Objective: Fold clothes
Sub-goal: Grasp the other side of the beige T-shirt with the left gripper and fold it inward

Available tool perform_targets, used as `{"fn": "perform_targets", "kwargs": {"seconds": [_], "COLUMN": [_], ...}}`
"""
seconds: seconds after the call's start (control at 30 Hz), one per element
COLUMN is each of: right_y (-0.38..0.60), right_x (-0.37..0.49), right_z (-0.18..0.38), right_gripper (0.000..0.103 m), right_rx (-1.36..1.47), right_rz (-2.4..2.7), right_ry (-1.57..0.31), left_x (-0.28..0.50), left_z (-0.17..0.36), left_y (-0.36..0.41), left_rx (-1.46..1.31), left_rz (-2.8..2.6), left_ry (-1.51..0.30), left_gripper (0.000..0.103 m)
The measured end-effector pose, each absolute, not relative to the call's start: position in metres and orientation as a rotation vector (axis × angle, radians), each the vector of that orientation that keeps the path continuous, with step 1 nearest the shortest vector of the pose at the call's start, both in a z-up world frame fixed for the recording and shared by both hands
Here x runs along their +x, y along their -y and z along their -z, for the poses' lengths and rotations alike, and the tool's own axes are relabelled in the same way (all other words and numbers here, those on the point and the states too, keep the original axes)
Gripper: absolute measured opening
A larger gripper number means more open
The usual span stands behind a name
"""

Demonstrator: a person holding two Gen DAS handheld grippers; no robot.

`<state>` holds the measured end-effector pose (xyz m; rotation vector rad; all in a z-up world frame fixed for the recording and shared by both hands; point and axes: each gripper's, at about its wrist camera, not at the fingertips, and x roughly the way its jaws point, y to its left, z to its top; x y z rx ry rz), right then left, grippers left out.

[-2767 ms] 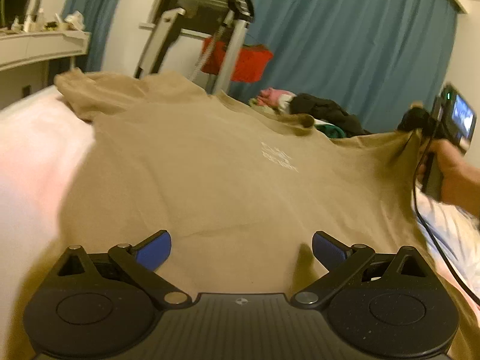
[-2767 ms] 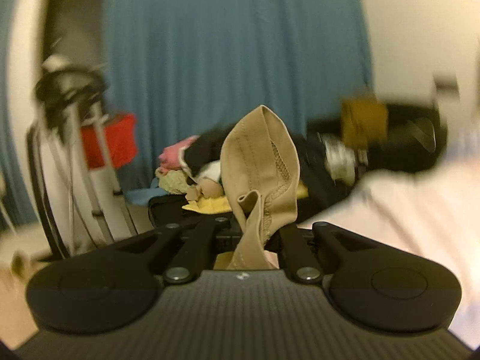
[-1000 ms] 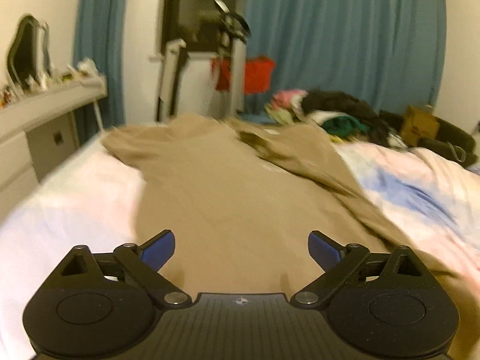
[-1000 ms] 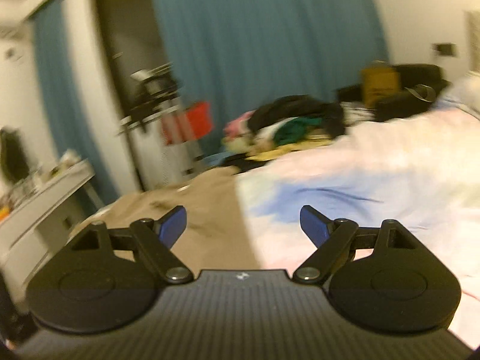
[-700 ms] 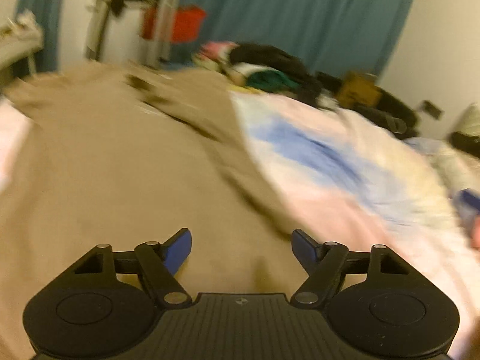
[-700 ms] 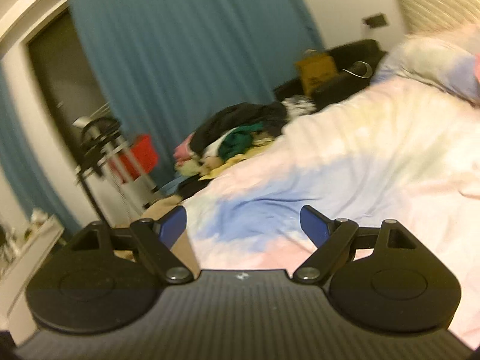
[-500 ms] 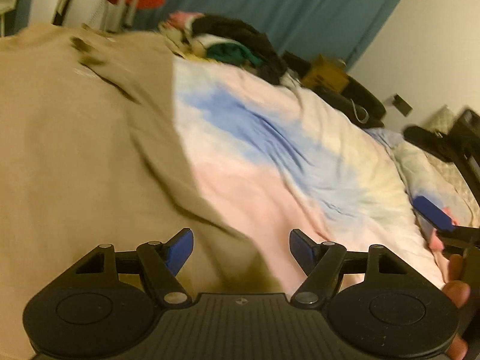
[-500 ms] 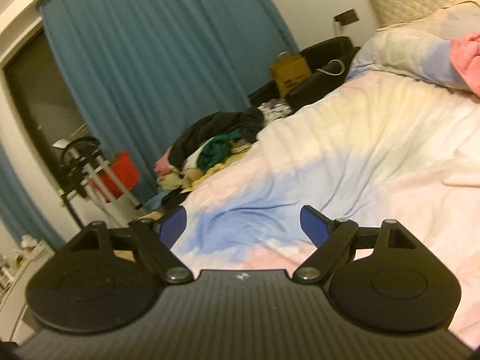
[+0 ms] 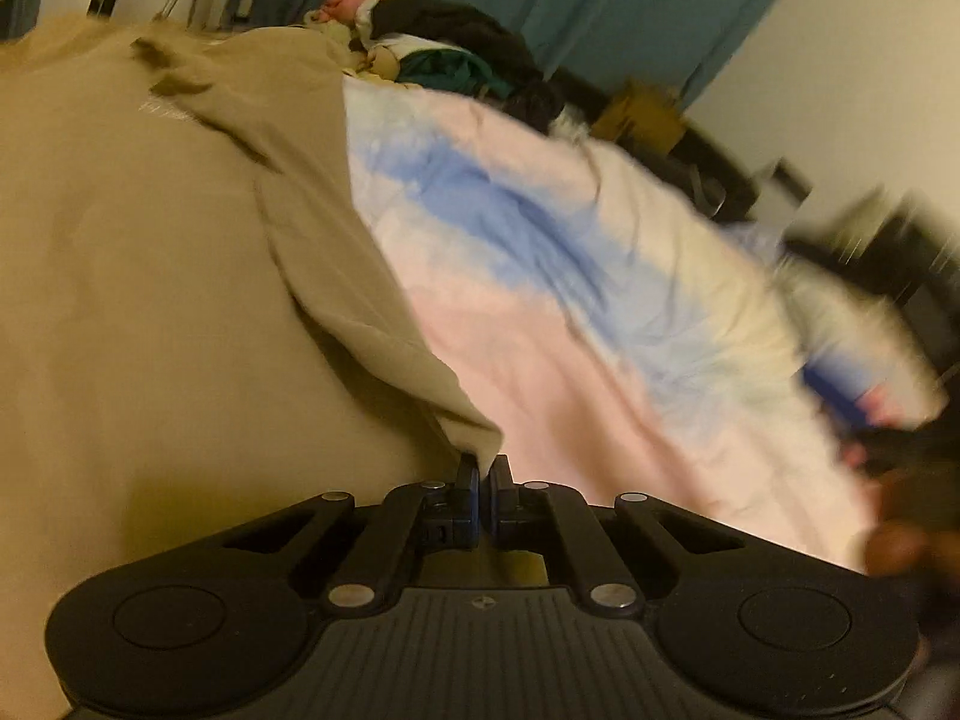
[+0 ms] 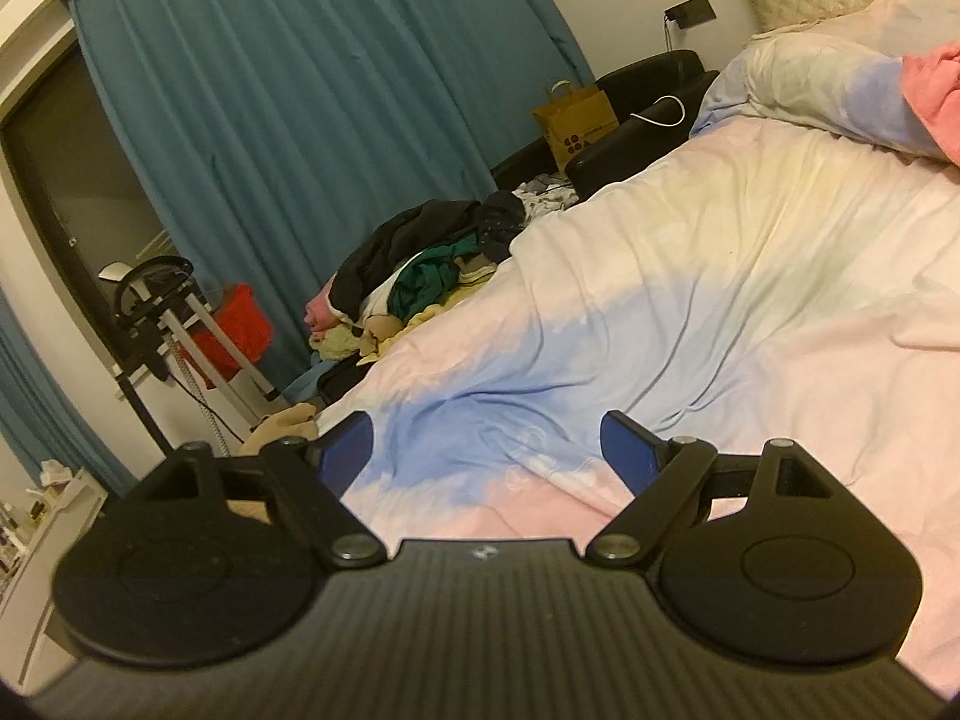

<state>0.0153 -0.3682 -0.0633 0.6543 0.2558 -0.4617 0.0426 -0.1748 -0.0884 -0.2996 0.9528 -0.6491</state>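
The left gripper (image 9: 483, 477), open a moment ago, now pinches the tan shirt's (image 9: 180, 276) near corner; the right gripper (image 10: 486, 441) hovers released over the bed (image 10: 750, 300). Folding starts.

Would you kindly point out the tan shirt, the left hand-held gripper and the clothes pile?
tan shirt (image 9: 150, 300), left wrist view, flat body fabric.
left hand-held gripper (image 9: 482, 474), left wrist view, between closed fingertips.
clothes pile (image 10: 432, 264), right wrist view, dark garment.

Your tan shirt (image 9: 150, 276) lies spread on the bed, right side folded inward, its near corner lifted off the bedding and pinched.
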Motion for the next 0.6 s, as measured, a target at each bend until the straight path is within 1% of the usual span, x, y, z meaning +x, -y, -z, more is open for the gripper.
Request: {"fn": "perform_targets", "kwargs": {"seconds": [0.1, 0.2, 0.27, 0.3, 0.33, 0.37, 0.4, 0.47, 0.53, 0.6], "right_y": [0.363, 0.353, 0.345, 0.341, 0.337, 0.333, 0.329, 0.322, 0.317, 0.314], "right_x": [0.019, 0.025, 0.03, 0.032, 0.033, 0.034, 0.035, 0.036, 0.039, 0.043], "right_z": [0.062, 0.061, 0.061, 0.06, 0.06, 0.059, 0.058, 0.057, 0.057, 0.058], "right_gripper": [0.084, 0.084, 0.084, 0.084, 0.084, 0.084, 0.084, 0.084, 0.084, 0.084], "right_rx": [0.642, 0.622, 0.606, 0.598, 0.586, 0.573, 0.559, 0.534, 0.518, 0.508], "right_rz": [0.441, 0.417, 0.395, 0.384, 0.375, 0.368, 0.362, 0.354, 0.352, 0.35], "right_ry": [-0.272, -0.295, -0.313, -0.32, -0.325, -0.331, -0.336, -0.346, -0.356, -0.367], "left_x": [0.048, 0.054, 0.059, 0.061, 0.062, 0.061, 0.061, 0.06, 0.054, 0.044], "left_z": [0.088, 0.1, 0.115, 0.121, 0.126, 0.129, 0.13, 0.126, 0.117, 0.107], "left_y": [0.126, 0.092, 0.076, 0.071, 0.066, 0.063, 0.062, 0.063, 0.067, 0.071], "left_rx": [-0.44, -0.488, -0.526, -0.544, -0.558, -0.551, -0.535, -0.49, -0.45, -0.414], "left_rz": [0.649, 0.633, 0.619, 0.612, 0.604, 0.596, 0.588, 0.588, 0.604, 0.624], "left_ry": [-0.993, -1.028, -1.06, -1.073, -1.082, -1.083, -1.08, -1.062, -1.03, -0.98], "left_gripper": [0.003, 0.004, 0.008, 0.016, 0.026, 0.034, 0.047, 0.055, 0.058, 0.065]}}
